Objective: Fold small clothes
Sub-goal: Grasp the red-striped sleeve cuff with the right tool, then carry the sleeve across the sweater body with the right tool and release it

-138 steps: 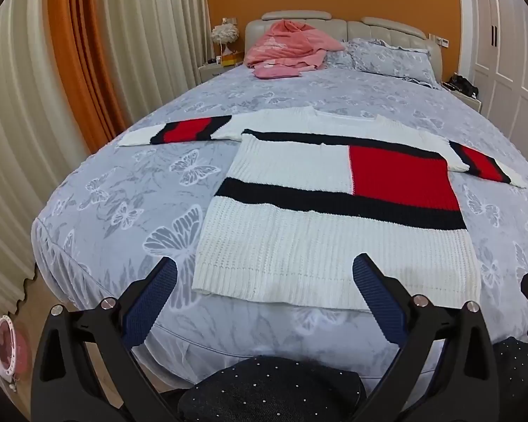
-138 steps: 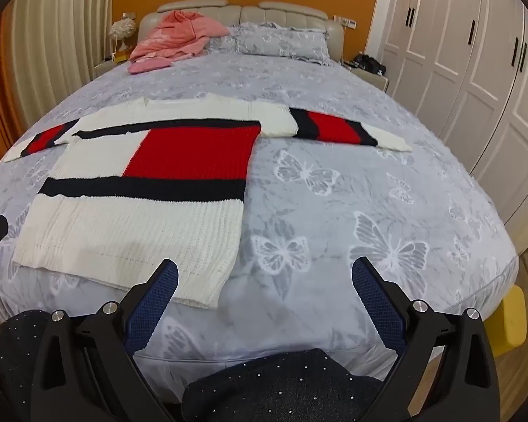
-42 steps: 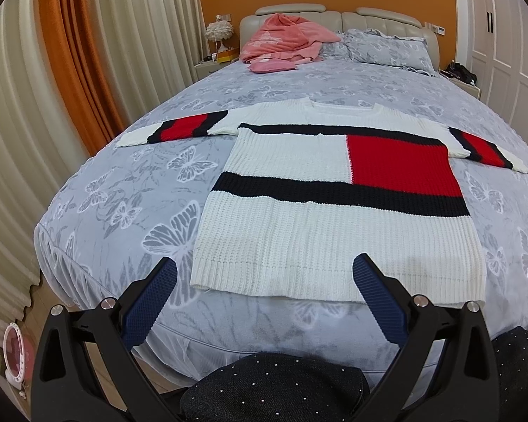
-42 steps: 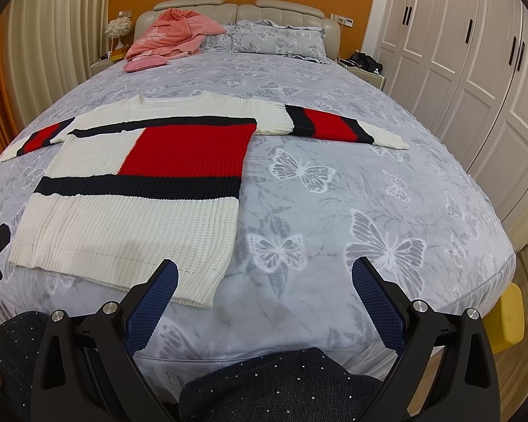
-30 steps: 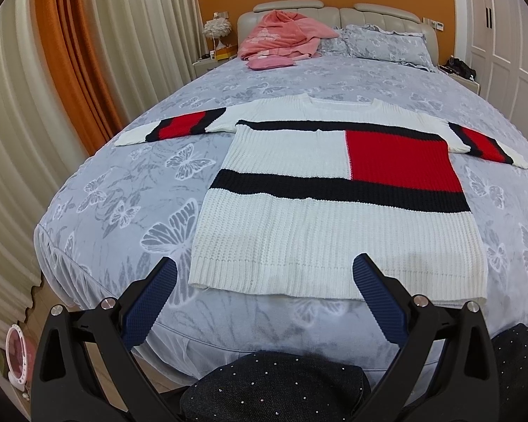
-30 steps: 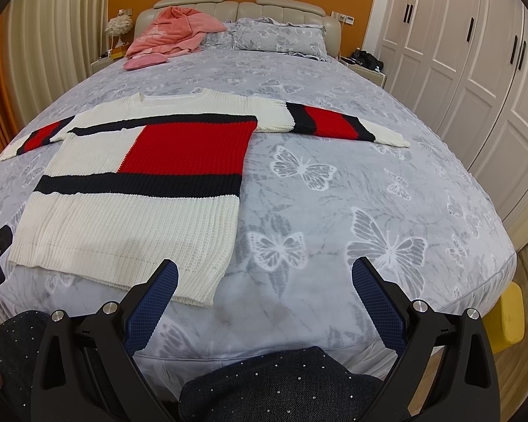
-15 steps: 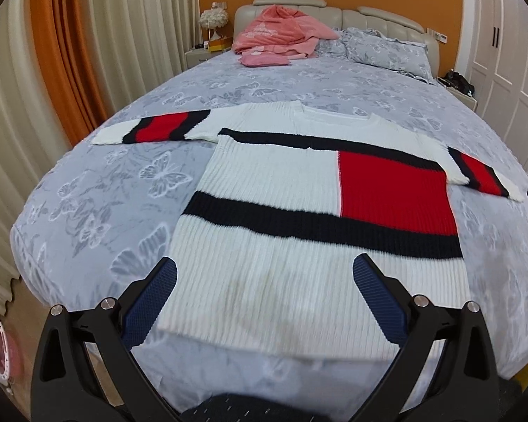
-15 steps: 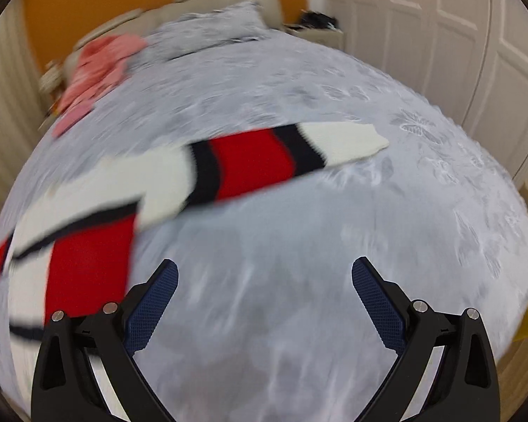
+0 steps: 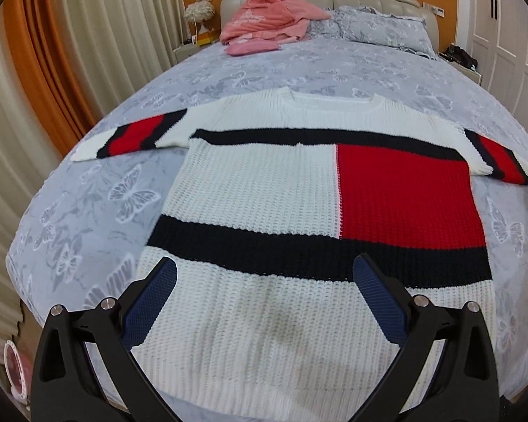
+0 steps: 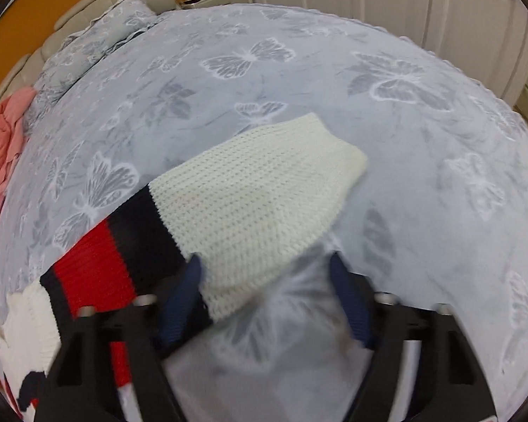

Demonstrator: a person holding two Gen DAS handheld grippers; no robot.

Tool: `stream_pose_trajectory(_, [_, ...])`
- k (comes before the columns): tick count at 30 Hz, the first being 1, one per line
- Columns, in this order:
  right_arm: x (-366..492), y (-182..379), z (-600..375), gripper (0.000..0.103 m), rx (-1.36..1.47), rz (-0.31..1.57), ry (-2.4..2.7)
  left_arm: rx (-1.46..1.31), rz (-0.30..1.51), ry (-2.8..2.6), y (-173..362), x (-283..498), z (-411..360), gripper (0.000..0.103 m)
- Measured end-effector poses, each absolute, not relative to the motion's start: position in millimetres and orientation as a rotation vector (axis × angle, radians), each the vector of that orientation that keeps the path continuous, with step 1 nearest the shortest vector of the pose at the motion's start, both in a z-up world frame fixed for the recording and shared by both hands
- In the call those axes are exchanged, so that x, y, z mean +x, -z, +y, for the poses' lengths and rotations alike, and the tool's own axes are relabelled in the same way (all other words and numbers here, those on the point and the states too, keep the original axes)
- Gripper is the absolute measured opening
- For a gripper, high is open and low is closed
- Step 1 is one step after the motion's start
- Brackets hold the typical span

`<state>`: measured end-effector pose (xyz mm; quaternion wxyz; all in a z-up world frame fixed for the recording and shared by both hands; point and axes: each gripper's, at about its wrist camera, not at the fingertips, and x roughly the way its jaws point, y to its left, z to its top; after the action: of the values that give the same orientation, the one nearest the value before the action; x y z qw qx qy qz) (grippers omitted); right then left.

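The knit sweater (image 9: 264, 211) is lying flat on the butterfly bedspread (image 10: 422, 140), bare cover spreading toward 12 and 3 o'clock. The right gripper (image 10: 264, 281), tilted down, is narrowing around the white cuff (image 10: 257, 204), not yet pinching. The left gripper (image 9: 264, 281) is hovering spread over the hem.

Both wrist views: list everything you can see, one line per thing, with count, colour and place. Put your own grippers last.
sweater: one, white with navy bands and a red block, spread flat on the bed
sweater sleeve cuff: one, white, at the right gripper's tips
bed cover: one, grey with butterfly print, over the whole bed
pink clothes: one heap, by the headboard
pillow: at least one, grey print, at the headboard
curtains: cream and orange, left of the bed
wardrobe doors: white, beyond the bed
left gripper: black with blue pads, open over the sweater's hem
right gripper: black with blue pads, jaws just closing around the cuff, not yet pinching it
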<state>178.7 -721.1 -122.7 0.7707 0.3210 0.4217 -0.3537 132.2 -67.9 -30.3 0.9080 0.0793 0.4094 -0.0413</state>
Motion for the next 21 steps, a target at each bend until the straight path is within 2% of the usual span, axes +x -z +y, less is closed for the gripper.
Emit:
stream_pose_trajectory(2, [184.8,117.0,-719.3,0.015,0.709,0.876,0.708,0.178,0.856,0.081,36.3,133.9,-69.6,0.098])
stream_pose_trajectory(3, [187.6,112.1,-718.2,0.008,0.718,0.864,0.7,0.181,0.861,0.085,39.0,134.0,-69.6,0.098])
stream_pose_trajectory(7, [202.9,44.8,-680.0,0.008,0.738,0.638,0.54,0.171,0.862,0.087,40.8,134.6,-60.8,0.098])
stream_pose_trajectory(13, [280.0,-46.8,-524.4,0.007,0.553,0.567,0.109,0.087,0.866,0.076,35.9,139.8,-36.2,0.098])
stream_pose_trajectory(17, [334.2,-49.9,-387.4,0.007,0.475,0.632,-0.139,0.032,0.847,0.054,26.5,140.3,-18.7,0.098])
stream_pose_trajectory(21, [380.0,-6.4,-265.1,0.009,0.411,0.767,-0.272,-0.005,0.844,0.035,21.8,143.6,2.3,0.098])
